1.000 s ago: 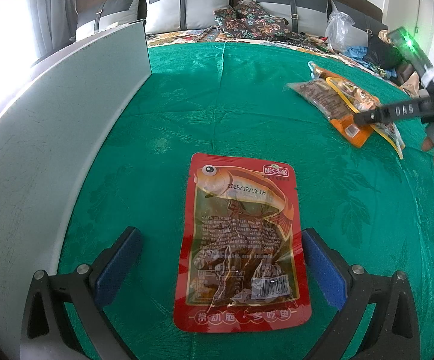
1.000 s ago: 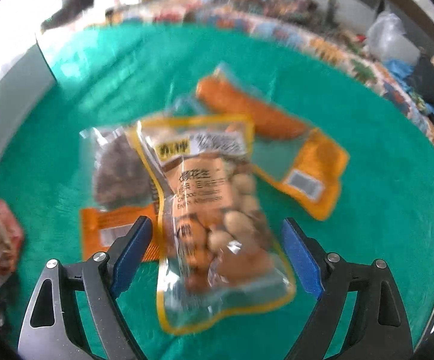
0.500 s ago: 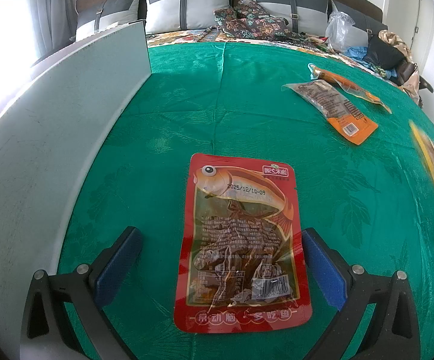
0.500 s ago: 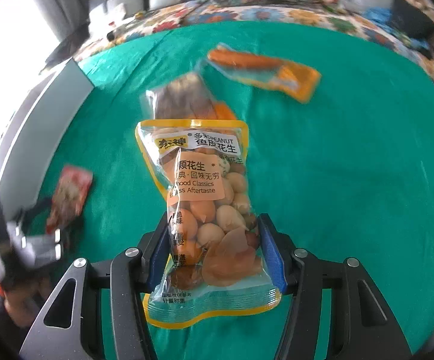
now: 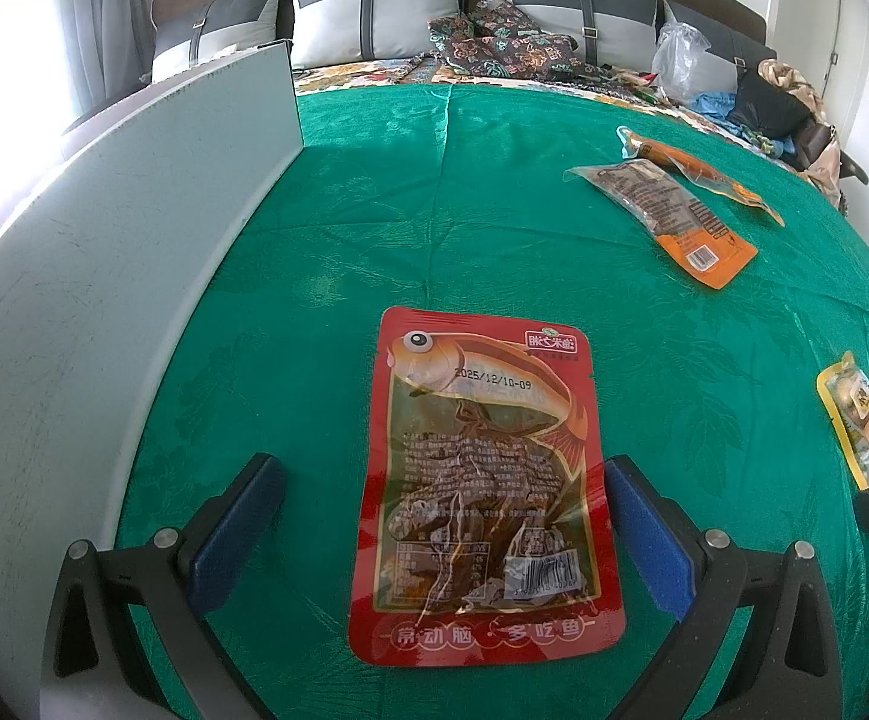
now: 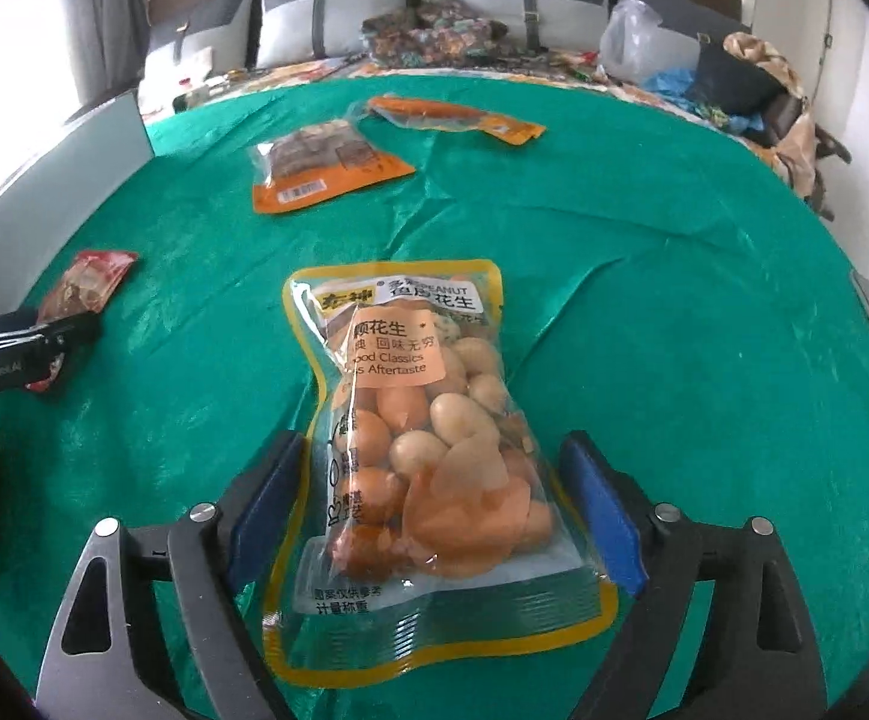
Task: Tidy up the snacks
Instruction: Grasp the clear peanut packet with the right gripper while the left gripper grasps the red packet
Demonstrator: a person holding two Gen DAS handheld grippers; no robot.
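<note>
- The right hand-held gripper (image 6: 428, 504) is released: its blue pads (image 6: 599, 516) stand just off either side of the yellow-edged peanut bag (image 6: 416, 438), which lies flat on the green tabletop (image 6: 674, 300). I judge this bag as just set down at its spot, or about to be gripped; the pictures do not settle which.
- The left hand-held gripper (image 5: 443, 534) is also released, its pads wide apart on both sides of the red fish snack packet (image 5: 485, 480), not touching it. The packet lies flat beside the grey board (image 5: 104, 270).
- Farther out, an orange-ended packet of dark snack (image 6: 320, 165) and a long orange sausage-like packet (image 6: 452, 117) lie near each other toward the table's far side.
- By my reading, two packets sit near the front and two remain unsorted, so roughly half is left.
</note>
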